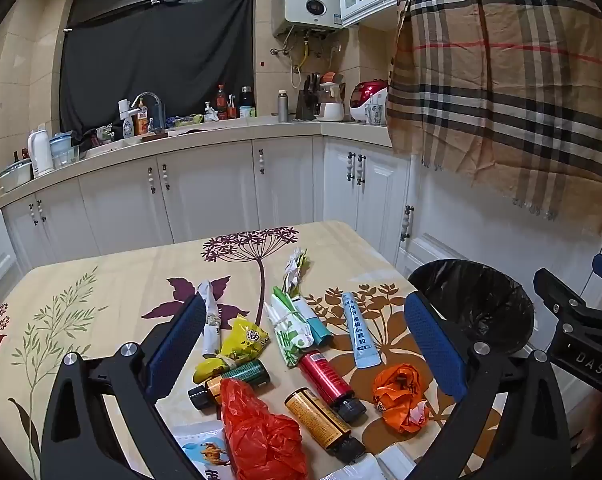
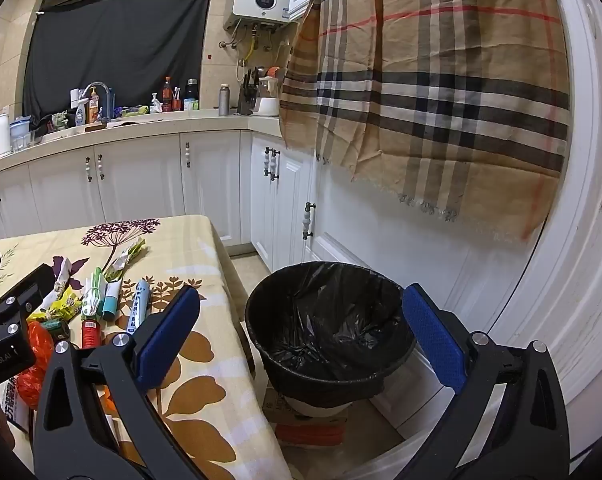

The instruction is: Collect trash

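Observation:
Several pieces of trash lie on the flowered tablecloth: a red plastic bag, an orange crumpled bag, a red tube, a yellow-brown tube, a light blue tube, a yellow packet and green-white wrappers. My left gripper is open and empty above the pile. My right gripper is open and empty, over the black-lined trash bin right of the table. The bin also shows in the left wrist view.
White kitchen cabinets and a cluttered counter stand behind the table. A plaid cloth hangs over the white door on the right. The bin sits on a cardboard box on the floor.

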Action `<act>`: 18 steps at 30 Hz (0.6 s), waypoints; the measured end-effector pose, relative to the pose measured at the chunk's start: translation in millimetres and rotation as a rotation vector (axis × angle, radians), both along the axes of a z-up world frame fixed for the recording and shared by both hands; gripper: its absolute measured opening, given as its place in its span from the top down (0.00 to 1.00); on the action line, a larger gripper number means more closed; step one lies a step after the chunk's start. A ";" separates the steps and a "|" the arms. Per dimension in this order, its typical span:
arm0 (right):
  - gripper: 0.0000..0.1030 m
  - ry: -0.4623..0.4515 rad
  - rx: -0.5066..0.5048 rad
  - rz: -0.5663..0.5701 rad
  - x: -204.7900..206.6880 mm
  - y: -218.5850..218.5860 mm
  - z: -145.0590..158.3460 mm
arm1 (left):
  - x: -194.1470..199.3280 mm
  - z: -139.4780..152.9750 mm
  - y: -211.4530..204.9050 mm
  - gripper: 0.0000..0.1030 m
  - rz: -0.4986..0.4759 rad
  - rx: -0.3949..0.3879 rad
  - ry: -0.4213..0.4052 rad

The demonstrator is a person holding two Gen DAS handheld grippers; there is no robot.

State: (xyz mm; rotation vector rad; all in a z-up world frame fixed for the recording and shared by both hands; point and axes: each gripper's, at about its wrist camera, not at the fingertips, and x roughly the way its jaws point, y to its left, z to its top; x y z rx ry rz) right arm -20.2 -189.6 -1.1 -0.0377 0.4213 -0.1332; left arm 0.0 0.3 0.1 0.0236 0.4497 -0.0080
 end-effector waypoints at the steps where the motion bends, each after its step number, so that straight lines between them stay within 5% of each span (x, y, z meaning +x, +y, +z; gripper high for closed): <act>1: 0.04 0.002 0.001 0.000 -0.1 -0.2 0.4 | 0.0 0.0 0.0 0.06 0.000 0.000 0.000; 18: 0.04 -0.002 0.001 -0.004 -2.6 -2.3 3.5 | -1.1 0.9 -1.9 0.06 0.004 0.000 -0.004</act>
